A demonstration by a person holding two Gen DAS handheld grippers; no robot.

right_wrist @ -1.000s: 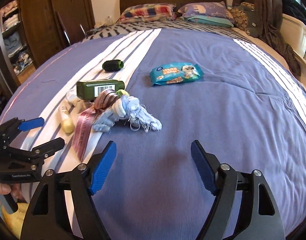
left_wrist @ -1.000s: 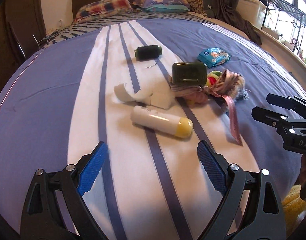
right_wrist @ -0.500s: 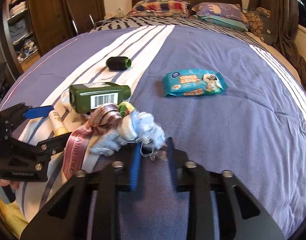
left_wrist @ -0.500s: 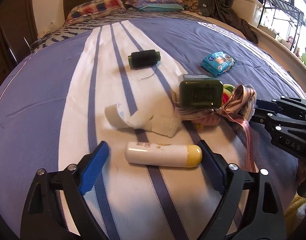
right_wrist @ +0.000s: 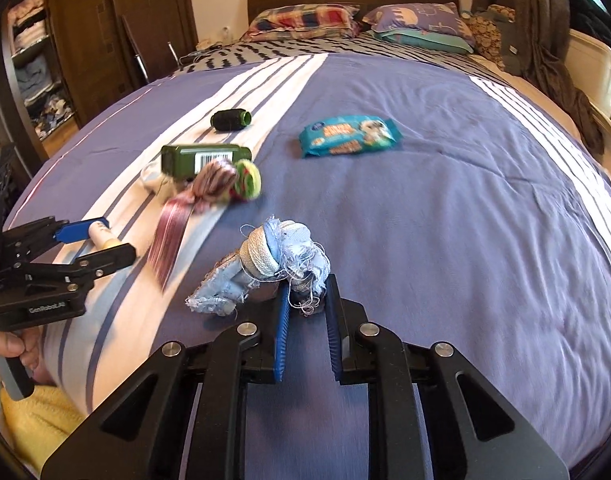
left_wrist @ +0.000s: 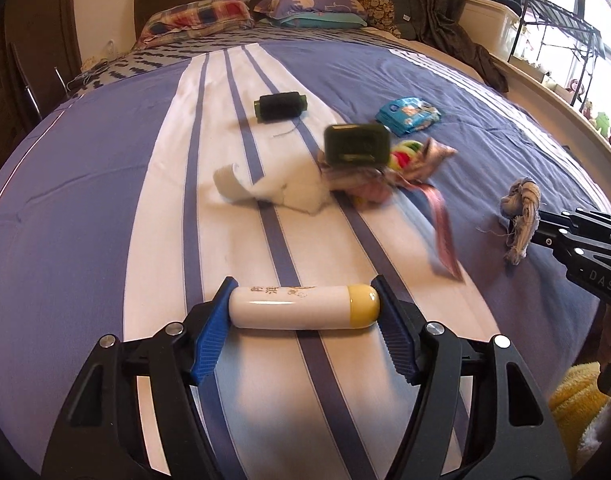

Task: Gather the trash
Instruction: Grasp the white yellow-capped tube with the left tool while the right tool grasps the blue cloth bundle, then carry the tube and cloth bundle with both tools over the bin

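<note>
My left gripper (left_wrist: 303, 300) is shut on a white tube with a yellow cap (left_wrist: 303, 305), held crosswise by its two ends above the striped bedspread; the tube also shows in the right wrist view (right_wrist: 101, 236). My right gripper (right_wrist: 305, 292) is shut on a frayed light-blue fabric bundle (right_wrist: 273, 264) and holds it off the bed; the bundle hangs at the right of the left wrist view (left_wrist: 519, 216). A green bottle (left_wrist: 357, 144), a pink ribbon (left_wrist: 441, 236), white tissue (left_wrist: 289, 192) and a red-green ball (right_wrist: 247, 178) lie in a pile.
A dark thread spool (left_wrist: 281, 106) lies further up the white stripe. A teal wipes packet (right_wrist: 347, 136) lies on the blue bedspread (right_wrist: 465, 200). Pillows and a headboard stand at the far end. A wardrobe (right_wrist: 85, 40) is to the left.
My left gripper closed on the white tube and lifted it. My right gripper pulled the blue fabric bundle out of the pile toward the bed's near edge; the ribbon shifted.
</note>
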